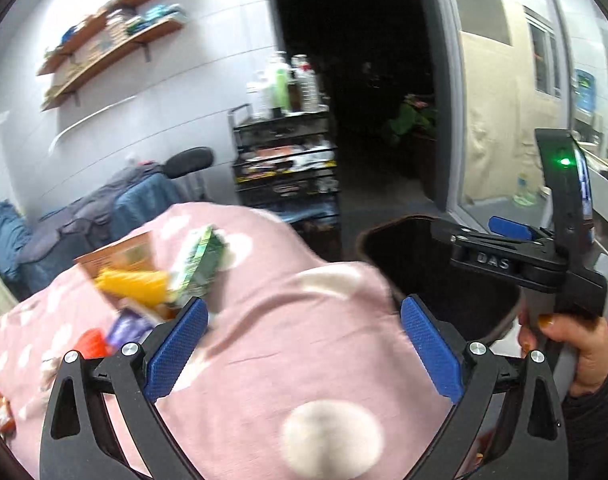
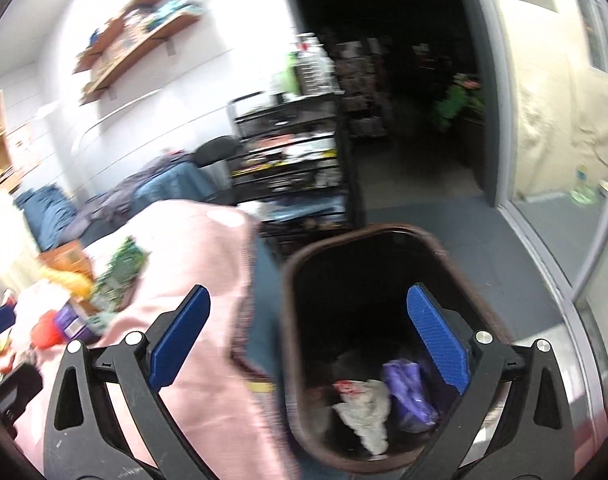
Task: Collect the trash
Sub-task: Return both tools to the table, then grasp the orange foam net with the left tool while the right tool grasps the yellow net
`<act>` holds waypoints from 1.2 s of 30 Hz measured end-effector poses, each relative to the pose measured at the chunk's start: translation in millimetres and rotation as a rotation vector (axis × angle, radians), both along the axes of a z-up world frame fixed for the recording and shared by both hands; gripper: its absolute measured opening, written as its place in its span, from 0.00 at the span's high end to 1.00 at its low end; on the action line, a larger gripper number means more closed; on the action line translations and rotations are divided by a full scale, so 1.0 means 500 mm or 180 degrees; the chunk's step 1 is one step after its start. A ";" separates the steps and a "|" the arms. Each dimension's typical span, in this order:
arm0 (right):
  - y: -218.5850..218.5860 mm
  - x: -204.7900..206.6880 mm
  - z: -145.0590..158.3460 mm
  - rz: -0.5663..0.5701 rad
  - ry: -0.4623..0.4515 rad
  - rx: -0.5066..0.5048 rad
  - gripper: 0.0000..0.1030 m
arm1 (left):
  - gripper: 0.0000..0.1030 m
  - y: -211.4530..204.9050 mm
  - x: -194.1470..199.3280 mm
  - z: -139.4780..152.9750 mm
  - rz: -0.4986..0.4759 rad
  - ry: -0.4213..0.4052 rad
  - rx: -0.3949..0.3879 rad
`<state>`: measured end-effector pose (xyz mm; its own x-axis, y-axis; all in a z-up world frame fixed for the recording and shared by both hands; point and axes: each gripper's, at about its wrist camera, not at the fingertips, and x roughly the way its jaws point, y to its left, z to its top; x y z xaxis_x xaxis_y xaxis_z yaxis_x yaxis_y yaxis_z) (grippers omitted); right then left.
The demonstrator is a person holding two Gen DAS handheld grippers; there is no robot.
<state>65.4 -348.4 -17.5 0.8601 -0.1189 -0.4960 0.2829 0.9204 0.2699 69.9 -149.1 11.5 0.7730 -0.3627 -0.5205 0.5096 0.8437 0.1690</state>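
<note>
A dark brown trash bin [image 2: 300,264] stands on the floor beside a bed with a pink dotted cover [image 1: 304,344]. Inside it lie a white crumpled wrapper [image 2: 363,408] and a purple wrapper [image 2: 407,392]. My right gripper [image 2: 309,340] is open and empty, over the bin's left rim; it also shows in the left wrist view [image 1: 503,248]. My left gripper [image 1: 304,348] is open and empty above the pink cover. Trash lies on the bed at left: a green packet [image 1: 202,264], a yellow wrapper [image 1: 136,284], an orange box [image 1: 116,256], a purple wrapper [image 1: 128,326] and a red piece [image 1: 92,342].
A black wire cart [image 1: 284,160] with bottles stands beyond the bed by a dark doorway. Blue and grey clothes [image 1: 104,208] lie heaped against the wall at left. Wall shelves [image 1: 112,44] hang above. A glass partition [image 1: 503,100] runs along the right.
</note>
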 end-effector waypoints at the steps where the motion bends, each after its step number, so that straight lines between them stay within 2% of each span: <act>1: 0.014 0.006 0.003 0.0087 -0.0005 -0.0016 0.05 | 0.06 0.017 0.003 0.000 0.0059 -0.0002 -0.0005; 6: 0.107 0.044 0.013 0.0586 -0.0002 -0.0101 0.05 | 0.06 0.102 0.027 -0.003 0.0390 0.0048 -0.0051; 15: 0.286 0.102 0.017 0.1415 0.0084 -0.0262 0.05 | 0.06 0.293 0.076 -0.034 0.1090 0.0338 -0.0227; 24: 0.422 0.154 0.022 0.1934 0.0186 -0.0580 0.05 | 0.08 0.465 0.101 -0.072 0.1656 0.0513 -0.0272; 29: 0.462 0.191 0.039 0.2030 0.0144 -0.0726 0.05 | 0.11 0.504 0.132 -0.069 0.1650 0.0562 -0.0331; 36: 0.510 0.259 0.067 0.2121 0.0050 -0.0909 0.05 | 0.11 0.469 0.188 -0.065 0.1284 0.0608 -0.0273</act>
